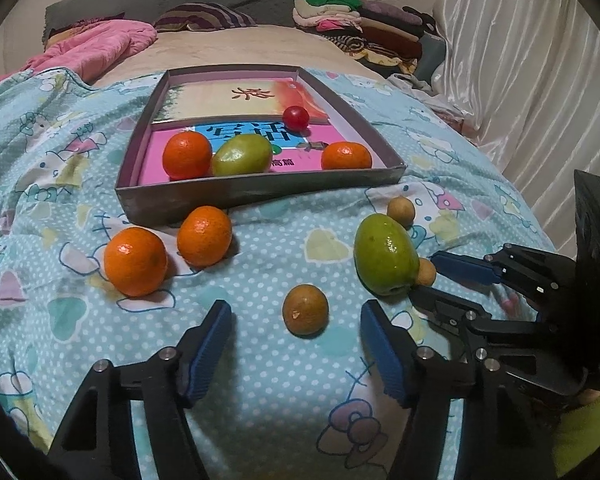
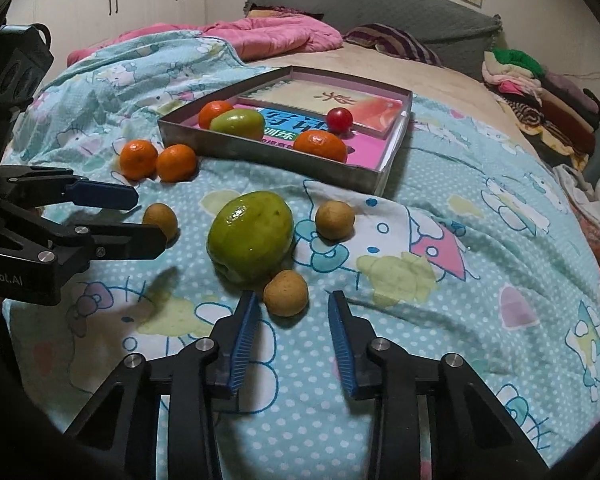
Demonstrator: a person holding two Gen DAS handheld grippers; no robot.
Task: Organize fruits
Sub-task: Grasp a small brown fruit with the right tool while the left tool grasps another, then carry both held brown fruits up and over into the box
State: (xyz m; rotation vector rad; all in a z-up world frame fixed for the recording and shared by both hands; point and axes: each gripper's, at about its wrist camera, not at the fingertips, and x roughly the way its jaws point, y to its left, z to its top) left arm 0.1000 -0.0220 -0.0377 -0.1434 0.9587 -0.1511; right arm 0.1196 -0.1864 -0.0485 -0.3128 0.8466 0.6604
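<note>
A grey shallow box (image 1: 260, 190) (image 2: 268, 156) on the bed holds two oranges, a green fruit (image 1: 242, 155) (image 2: 238, 124) and a red fruit (image 1: 295, 118) (image 2: 339, 119). Outside lie two oranges (image 1: 135, 261) (image 2: 138, 159), a big green fruit (image 1: 384, 259) (image 2: 251, 236) and three small brown fruits. My left gripper (image 1: 296, 310) (image 2: 152, 216) is open, its fingers either side of one brown fruit (image 1: 305, 309) (image 2: 161, 218). My right gripper (image 2: 292, 300) (image 1: 424, 276) is open, just short of another brown fruit (image 2: 286, 293) (image 1: 426, 272) beside the green fruit.
The box lies on books on a blue patterned quilt (image 1: 260, 380). A pink blanket (image 1: 100, 48) and a striped pillow (image 1: 204, 18) lie at the head end. Folded clothes (image 1: 360, 28) are stacked at the right, near white curtains (image 1: 540, 80).
</note>
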